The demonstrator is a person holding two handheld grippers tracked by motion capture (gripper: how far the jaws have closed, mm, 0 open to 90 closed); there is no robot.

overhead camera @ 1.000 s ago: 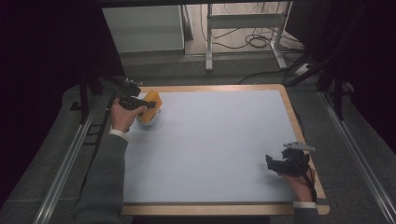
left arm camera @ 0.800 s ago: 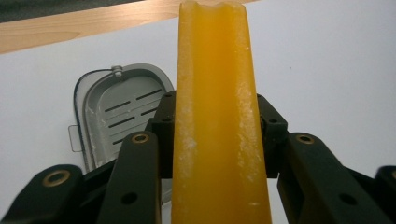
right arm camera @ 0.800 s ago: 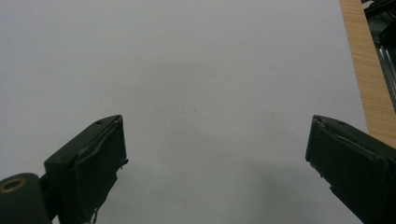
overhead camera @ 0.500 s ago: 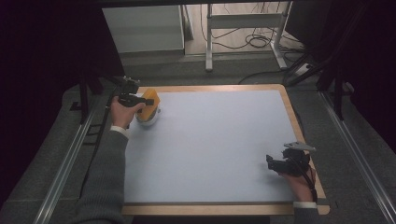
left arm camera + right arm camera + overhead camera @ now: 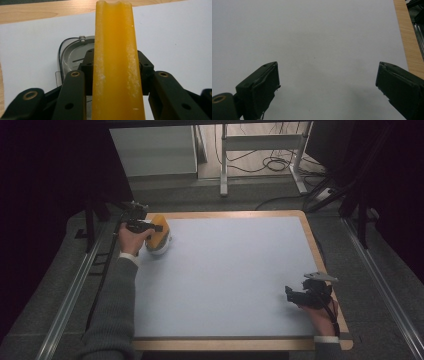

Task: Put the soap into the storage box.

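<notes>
1. Pale blue mat (image 5: 230, 280) on wooden-edged table (image 5: 327, 265), dark room behind
2. Left gripper (image 5: 145, 226) at far-left corner, clamped on yellow slab (image 5: 116, 65) held on edge, probably to lift it off glass lid (image 5: 72, 53) below
3. Right gripper (image 5: 327, 87) spread wide, holding nothing, parked near right corner, apparently waiting

This looks like a lab or test room set up for recording, not a home. A wooden table (image 5: 320, 250) covered by a plain pale mat (image 5: 230, 275) stands between 2 metal rails (image 5: 70, 295) on a grey floor (image 5: 280, 195). Black curtains (image 5: 45, 175) close off both sides. Behind the table stand a white metal frame (image 5: 260, 145), loose cables (image 5: 272, 165) on the floor, and what may be a white cabinet (image 5: 152, 150), though the dim light makes it hard to tell.
</notes>
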